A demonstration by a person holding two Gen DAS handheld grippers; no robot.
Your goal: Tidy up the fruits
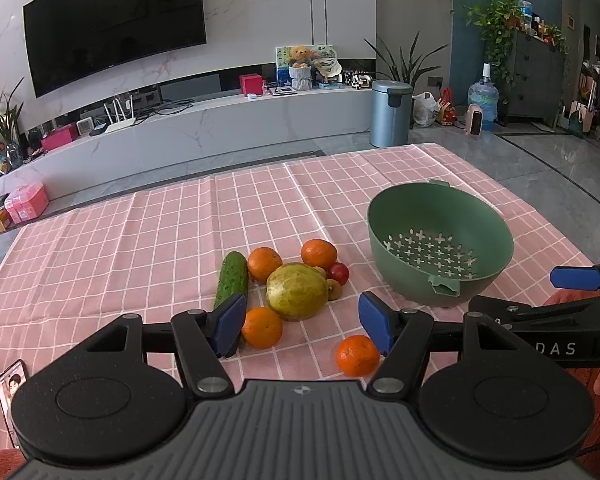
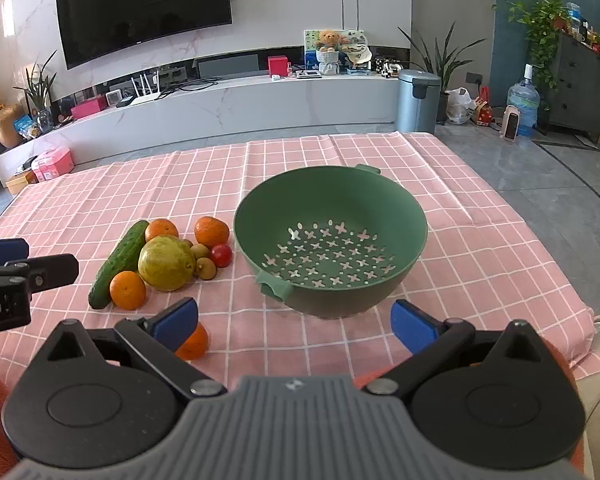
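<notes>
Risk first, left wrist view: round orange tangerine sits loose at lower centre of the pink checked desk, so a nudge rolls it. Left tool hovers wide and empty, angled down.

Right wrist view: right tool wide too, aimed at the empty green perforated plastic bowl mid-frame; could bump it.

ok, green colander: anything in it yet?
Empty. The green colander shows only its bare perforated bottom in both views; all the fruit lies on the pink cloth beside it.
</notes>
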